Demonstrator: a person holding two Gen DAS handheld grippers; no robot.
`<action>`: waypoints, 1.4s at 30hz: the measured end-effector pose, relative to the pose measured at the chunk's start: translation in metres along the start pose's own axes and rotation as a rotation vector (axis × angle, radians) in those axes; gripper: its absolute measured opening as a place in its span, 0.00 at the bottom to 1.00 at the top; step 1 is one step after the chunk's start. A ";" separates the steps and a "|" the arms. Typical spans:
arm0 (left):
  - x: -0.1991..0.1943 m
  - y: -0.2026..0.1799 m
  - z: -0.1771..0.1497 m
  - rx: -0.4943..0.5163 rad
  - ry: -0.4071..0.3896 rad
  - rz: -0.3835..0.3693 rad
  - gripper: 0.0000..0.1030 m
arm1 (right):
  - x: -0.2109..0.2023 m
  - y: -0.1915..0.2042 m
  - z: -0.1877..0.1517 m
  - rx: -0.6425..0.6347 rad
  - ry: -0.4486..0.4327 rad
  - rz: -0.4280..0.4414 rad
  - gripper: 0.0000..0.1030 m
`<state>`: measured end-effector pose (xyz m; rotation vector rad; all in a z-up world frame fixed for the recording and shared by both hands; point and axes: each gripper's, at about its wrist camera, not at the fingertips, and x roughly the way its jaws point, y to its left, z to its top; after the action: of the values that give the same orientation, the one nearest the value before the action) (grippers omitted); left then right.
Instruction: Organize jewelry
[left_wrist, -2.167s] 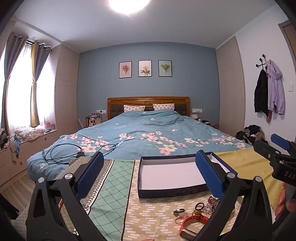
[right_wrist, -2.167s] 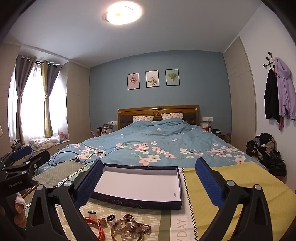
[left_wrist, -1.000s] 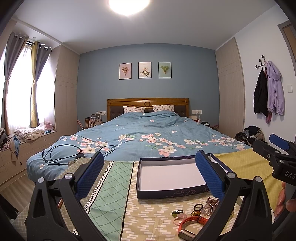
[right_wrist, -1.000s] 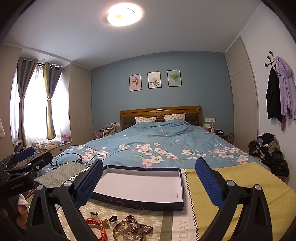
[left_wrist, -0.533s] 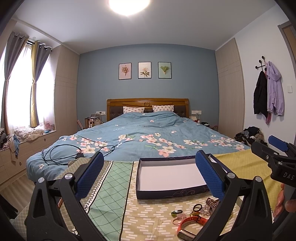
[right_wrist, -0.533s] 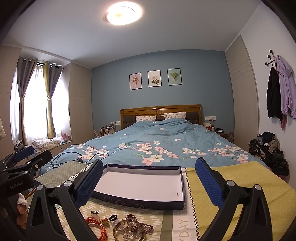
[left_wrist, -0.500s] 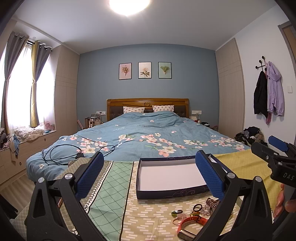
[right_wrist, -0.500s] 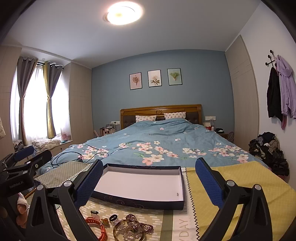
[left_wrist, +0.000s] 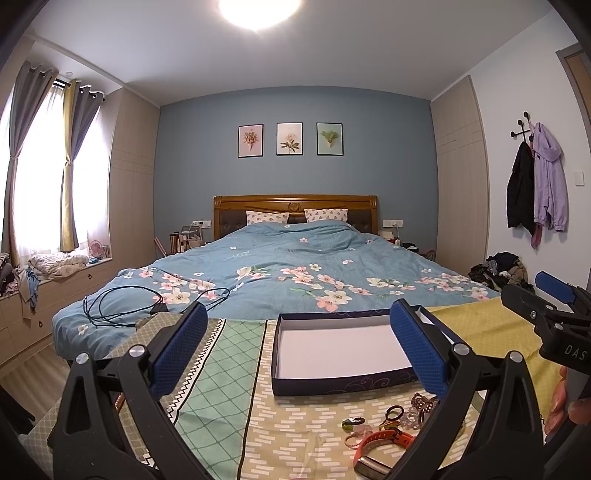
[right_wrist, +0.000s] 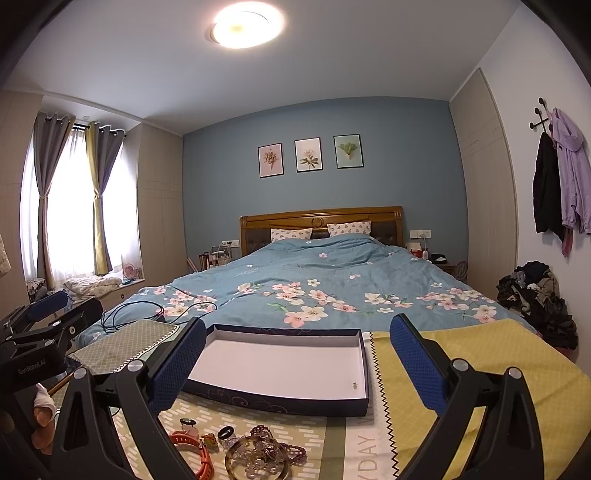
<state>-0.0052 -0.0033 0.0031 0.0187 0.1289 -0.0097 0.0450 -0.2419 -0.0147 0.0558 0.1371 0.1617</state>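
Observation:
A shallow navy box with a white floor (left_wrist: 340, 349) (right_wrist: 284, 365) sits open on the patterned cloth; one tiny item lies near its right corner (right_wrist: 354, 386). A pile of jewelry lies in front of it: an orange watch band (left_wrist: 380, 441) (right_wrist: 192, 445), rings (left_wrist: 394, 410) (right_wrist: 226, 432), a beaded bracelet and a round gold-rimmed piece (right_wrist: 258, 459). My left gripper (left_wrist: 295, 354) is open and empty, above and left of the pile. My right gripper (right_wrist: 299, 362) is open and empty, above the box and pile. Each gripper shows at the edge of the other's view.
The patterned cloth (left_wrist: 221, 369) covers the surface at the foot of a blue floral bed (left_wrist: 295, 273). A black cable (left_wrist: 122, 306) lies on the bed's left corner. Clothes are piled on the floor at right (right_wrist: 535, 295).
Both views have shifted only slightly; the right wrist view has tilted up a little. Both grippers stay open and nothing has been picked up.

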 end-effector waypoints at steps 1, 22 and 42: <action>0.000 0.000 0.000 -0.001 0.000 -0.001 0.95 | 0.000 -0.001 0.000 0.000 0.000 0.000 0.93; 0.000 0.001 -0.001 -0.003 0.002 -0.003 0.95 | 0.002 -0.003 0.001 0.001 0.004 0.000 0.93; 0.001 -0.001 -0.004 0.000 0.012 -0.009 0.95 | 0.001 -0.001 -0.001 -0.001 0.014 0.007 0.93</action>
<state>-0.0050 -0.0038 -0.0010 0.0178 0.1414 -0.0186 0.0462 -0.2426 -0.0157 0.0546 0.1510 0.1693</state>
